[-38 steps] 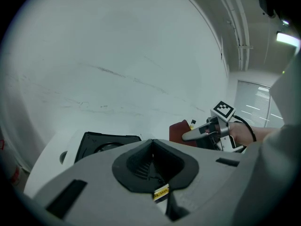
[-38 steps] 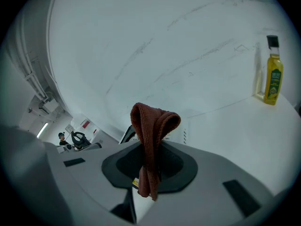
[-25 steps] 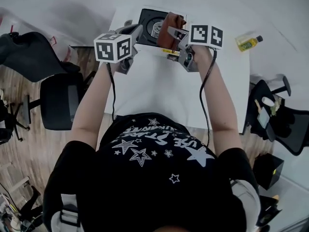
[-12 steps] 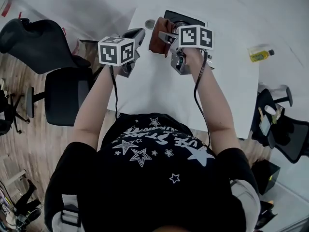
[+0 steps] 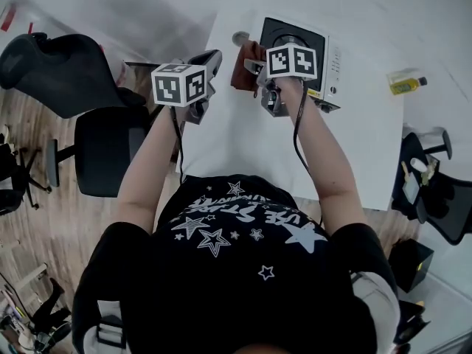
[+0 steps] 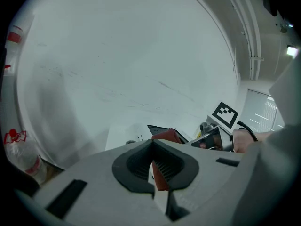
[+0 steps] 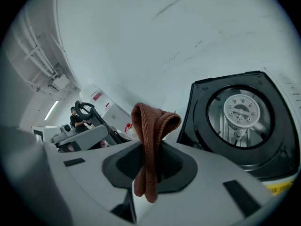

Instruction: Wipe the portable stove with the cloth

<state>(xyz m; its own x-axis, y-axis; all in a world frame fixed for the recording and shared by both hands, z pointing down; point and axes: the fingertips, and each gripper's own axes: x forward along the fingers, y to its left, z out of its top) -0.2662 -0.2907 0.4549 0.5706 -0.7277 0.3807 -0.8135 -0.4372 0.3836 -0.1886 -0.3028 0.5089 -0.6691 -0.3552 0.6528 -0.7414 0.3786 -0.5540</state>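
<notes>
While the white table (image 5: 243, 146) carries the black-topped white portable stove (image 5: 330, 46), the folded brown terry cloth (image 7: 153, 121) sits just beside the stove's edge, pinched between the right gripper's (image 7: 149, 149) fingers. The left gripper's (image 6: 151, 146) fingers seem pressed together, empty.

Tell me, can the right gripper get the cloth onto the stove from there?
Probably yes. The right gripper is shut on the cloth, right beside the portable stove, and nothing shows between them.

White table (image 5: 243, 150) by a pale wall (image 5: 125, 2); wood floor (image 5: 40, 220) at left, two black chairs (image 5: 107, 150).
</notes>
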